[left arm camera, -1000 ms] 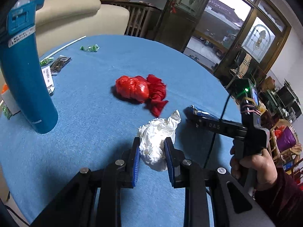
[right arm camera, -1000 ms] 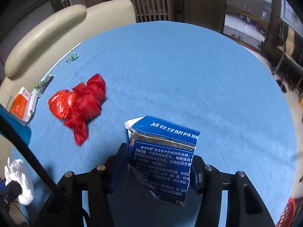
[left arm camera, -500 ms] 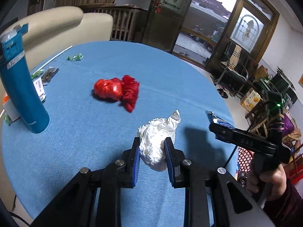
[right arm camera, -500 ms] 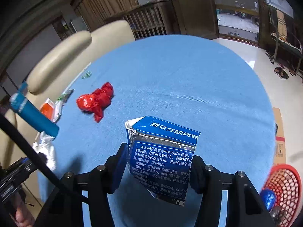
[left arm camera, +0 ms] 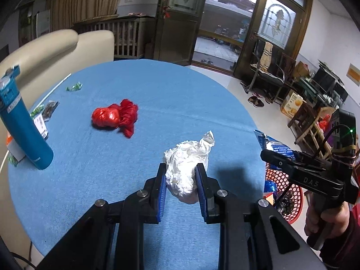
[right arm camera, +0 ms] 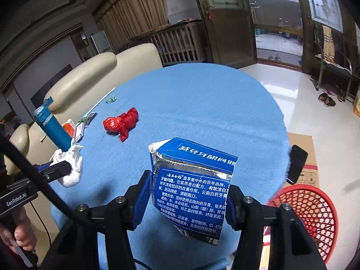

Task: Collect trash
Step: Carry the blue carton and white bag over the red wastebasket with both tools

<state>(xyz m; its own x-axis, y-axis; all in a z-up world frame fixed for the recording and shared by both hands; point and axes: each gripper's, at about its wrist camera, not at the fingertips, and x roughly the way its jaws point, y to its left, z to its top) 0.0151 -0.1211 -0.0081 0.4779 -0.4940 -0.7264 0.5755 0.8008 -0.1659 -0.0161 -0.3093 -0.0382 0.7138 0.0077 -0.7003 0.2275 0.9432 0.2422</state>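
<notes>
Clamping a crumpled white wrapper (left arm camera: pixel 187 168), the left gripper (left arm camera: pixel 181 187) hovers while the right gripper (right arm camera: pixel 187 199) pinches a blue carton (right arm camera: pixel 193 186).

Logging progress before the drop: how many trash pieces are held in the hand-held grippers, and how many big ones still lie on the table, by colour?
White, held: 1, crumpled wad in the left hand-held gripper
Blue, held: 1, torn box in the right hand-held gripper
Red, on the table: 1, crumpled bag
Total: 3. Small wrappers at the far edge not counted.
</notes>
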